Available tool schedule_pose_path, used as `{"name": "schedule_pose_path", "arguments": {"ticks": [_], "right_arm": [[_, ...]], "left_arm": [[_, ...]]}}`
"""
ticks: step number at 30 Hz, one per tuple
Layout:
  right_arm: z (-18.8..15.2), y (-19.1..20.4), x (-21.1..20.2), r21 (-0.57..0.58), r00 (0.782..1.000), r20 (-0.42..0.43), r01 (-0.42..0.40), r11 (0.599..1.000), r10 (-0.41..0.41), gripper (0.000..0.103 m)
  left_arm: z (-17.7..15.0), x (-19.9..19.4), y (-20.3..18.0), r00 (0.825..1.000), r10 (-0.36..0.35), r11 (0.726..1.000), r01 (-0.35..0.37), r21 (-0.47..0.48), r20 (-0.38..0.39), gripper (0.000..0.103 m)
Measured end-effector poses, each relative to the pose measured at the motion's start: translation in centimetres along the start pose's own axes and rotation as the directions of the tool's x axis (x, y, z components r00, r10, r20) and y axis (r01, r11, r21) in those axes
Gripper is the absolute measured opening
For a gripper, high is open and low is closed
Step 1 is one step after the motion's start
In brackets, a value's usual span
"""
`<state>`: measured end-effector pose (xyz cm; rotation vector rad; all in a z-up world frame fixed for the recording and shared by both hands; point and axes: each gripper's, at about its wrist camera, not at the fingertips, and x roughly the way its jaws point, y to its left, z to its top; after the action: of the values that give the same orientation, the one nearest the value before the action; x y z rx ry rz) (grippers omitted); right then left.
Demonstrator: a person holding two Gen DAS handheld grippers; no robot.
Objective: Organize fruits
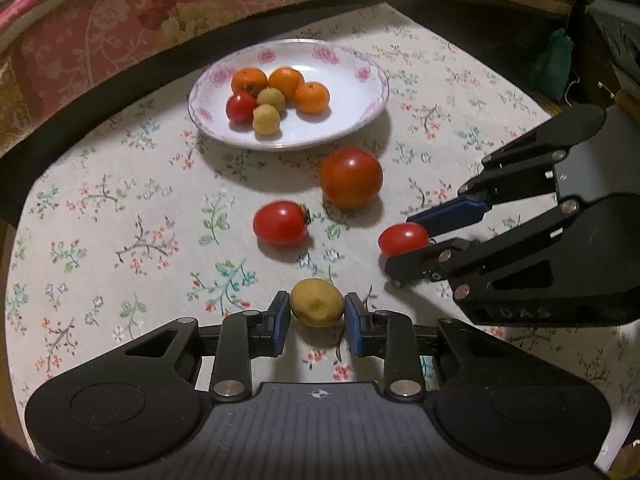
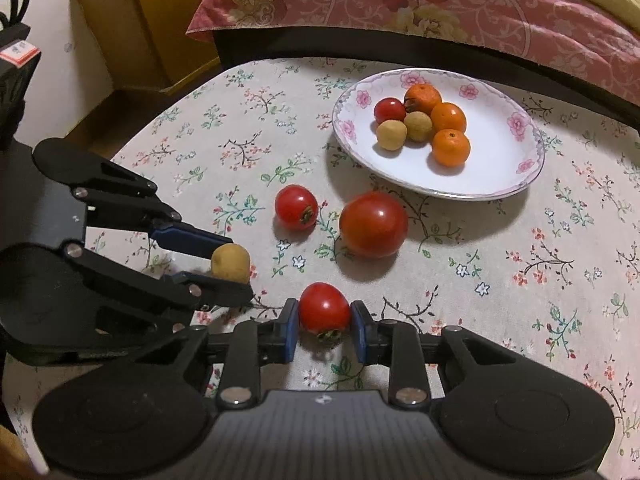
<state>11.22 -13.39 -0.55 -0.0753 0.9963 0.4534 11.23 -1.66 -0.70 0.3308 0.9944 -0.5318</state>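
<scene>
Okay, my left gripper (image 1: 317, 312) is closed on the yellow-brown fruit (image 1: 317, 307), blue pads pressing both its sides, fruit sitting low on the floral tablecloth (image 1: 120, 208). My right gripper (image 2: 325, 314) is clamped on a small red tomato (image 2: 324, 308), stem end facing me, also down at cloth level. Both claws narrow, each with a fruit between the pads.

In the left wrist view the right gripper (image 1: 404, 242) comes in from the right edge with the same small red tomato (image 1: 403, 239) at its tips. In the right wrist view the left gripper (image 2: 228, 262) comes in from the left edge with the yellow-brown fruit (image 2: 231, 263).

The plate (image 1: 360, 80) sits toward the far edge of the tabletop, near the dark border. On it: three orange fruits, one small red tomato, two yellow-brown ones, bunched at its left half in the left wrist view; the right half of the plate is bare.

Between my grippers and the plate lie two loose fruits: a big tomato (image 1: 351, 177) just beside the near rim of the plate, and a medium red tomato (image 1: 281, 223) near it, apart, not touching. They sit in the straight line from both claws to the plate. Open cloth to the left of the medium tomato, toward the left edge, and open cloth right of the plate toward the right edge. Pink patterned bedding (image 2: 440, 0) hangs past the far edge.
</scene>
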Motion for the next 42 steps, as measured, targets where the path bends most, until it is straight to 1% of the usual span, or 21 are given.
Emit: {"name": "schedule_pose_path", "arguments": {"ticks": [8,20,31,42], "right_arm": [[0.8,-0.3,-1.0,0.029,0.999,0.041,-0.002,1.000,0.000,0.022],[1.1,-0.6,-1.6,0.054,0.998,0.065,0.000,0.999,-0.003,0.022],[1.7,-1.2,-2.5,0.087,0.995,0.103,0.005,0.996,-0.014,0.022],[2.0,-1.4,-2.8,0.093,0.993,0.116,0.014,0.996,-0.025,0.022]], "left_arm": [[1.1,-0.4,0.2,1.000,0.002,1.000,-0.002,-0.012,0.027,0.037],[2.1,-0.8,0.7,0.998,0.018,0.999,-0.016,-0.032,0.057,0.037],[3.2,-1.1,0.6,0.996,0.027,0.999,-0.025,-0.025,0.084,0.037],[3.7,-1.0,0.7,0.995,0.031,0.999,-0.029,-0.023,0.095,0.037]]}}
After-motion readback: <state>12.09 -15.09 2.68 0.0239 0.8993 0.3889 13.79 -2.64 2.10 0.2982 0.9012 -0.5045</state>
